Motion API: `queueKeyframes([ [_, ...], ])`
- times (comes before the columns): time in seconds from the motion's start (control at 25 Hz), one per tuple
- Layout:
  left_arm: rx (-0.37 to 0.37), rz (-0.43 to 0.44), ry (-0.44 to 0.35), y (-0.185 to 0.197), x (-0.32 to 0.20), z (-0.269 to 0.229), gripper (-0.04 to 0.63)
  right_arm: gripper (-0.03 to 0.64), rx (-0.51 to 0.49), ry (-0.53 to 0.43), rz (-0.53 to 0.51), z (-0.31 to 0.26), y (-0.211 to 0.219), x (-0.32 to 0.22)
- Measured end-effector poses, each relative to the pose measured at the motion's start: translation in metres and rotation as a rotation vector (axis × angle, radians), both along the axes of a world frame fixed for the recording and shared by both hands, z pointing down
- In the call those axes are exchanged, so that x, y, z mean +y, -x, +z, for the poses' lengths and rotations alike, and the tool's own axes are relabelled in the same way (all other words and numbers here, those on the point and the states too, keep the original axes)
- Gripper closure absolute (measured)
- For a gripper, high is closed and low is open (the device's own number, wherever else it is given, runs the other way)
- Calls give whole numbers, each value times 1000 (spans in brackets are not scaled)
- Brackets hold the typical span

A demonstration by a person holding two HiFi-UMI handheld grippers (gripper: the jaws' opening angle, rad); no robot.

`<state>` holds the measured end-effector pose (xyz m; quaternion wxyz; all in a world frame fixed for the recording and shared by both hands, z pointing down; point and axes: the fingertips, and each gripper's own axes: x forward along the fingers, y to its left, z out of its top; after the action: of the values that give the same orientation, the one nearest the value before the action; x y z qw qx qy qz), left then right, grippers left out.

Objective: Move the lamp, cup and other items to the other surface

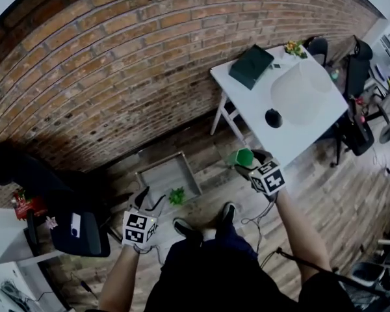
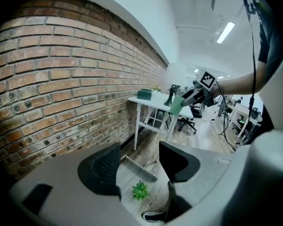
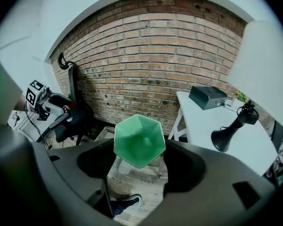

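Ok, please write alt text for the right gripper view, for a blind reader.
The right hand-held gripper holds a green hexagonal cup between its jaws. Behind it are a brick wall and, at right, a white table with a lamp.

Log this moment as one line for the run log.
right claw: shut on green cup | left claw: open, empty | lamp: on white table
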<state>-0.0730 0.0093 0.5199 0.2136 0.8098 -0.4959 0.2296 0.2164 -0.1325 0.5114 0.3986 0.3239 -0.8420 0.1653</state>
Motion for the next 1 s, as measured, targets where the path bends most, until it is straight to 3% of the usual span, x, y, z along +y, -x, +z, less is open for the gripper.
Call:
queueKeyframes([
  [0.4, -13, 46, -5, -100, -45, -11, 348, 296, 26, 0, 98, -4, -140, -38],
  [1.0, -37, 46, 11, -203, -94, -2, 348, 296, 56, 24, 192, 18, -293, -95],
])
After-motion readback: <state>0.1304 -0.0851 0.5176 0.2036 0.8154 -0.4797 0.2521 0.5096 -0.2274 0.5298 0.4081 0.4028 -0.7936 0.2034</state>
